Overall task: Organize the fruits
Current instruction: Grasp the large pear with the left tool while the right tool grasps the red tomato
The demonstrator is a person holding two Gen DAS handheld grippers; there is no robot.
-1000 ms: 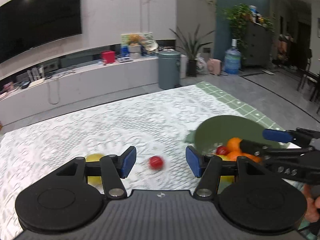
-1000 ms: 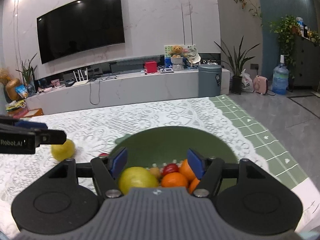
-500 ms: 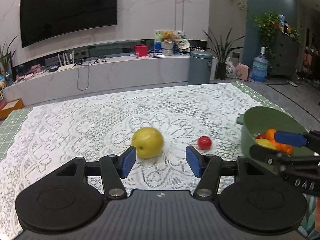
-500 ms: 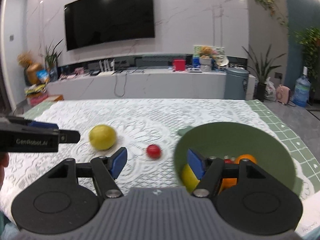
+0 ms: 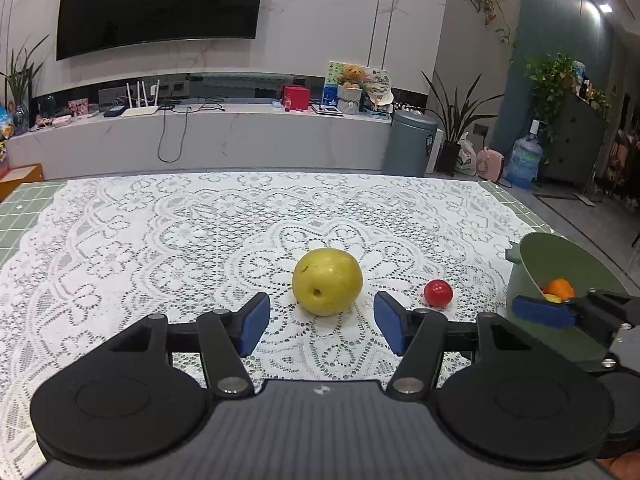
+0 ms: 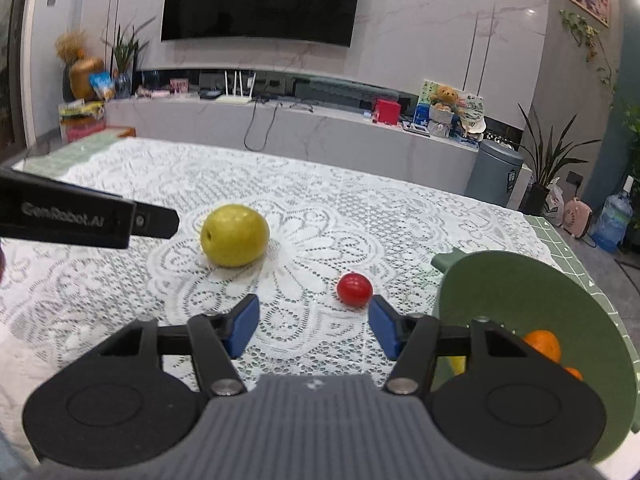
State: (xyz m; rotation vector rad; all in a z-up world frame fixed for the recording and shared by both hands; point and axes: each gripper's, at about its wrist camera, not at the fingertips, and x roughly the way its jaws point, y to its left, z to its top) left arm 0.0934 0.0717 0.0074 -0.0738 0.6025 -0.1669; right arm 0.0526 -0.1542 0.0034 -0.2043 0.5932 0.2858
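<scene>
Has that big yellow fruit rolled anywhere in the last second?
No. The yellow fruit still sits on the central flower of the lace tablecloth; only the camera shifted.

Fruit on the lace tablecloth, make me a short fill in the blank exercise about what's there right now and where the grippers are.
1. The big fruit lying on the tablecloth is ____ in colour.
2. The small red fruit lies between the big fruit and the green ____.
3. Both the left gripper and the right gripper are ____ and hold nothing.
4. Inside the bowl, an ____ fruit shows.

Missing words: yellow; bowl; open; orange
</scene>
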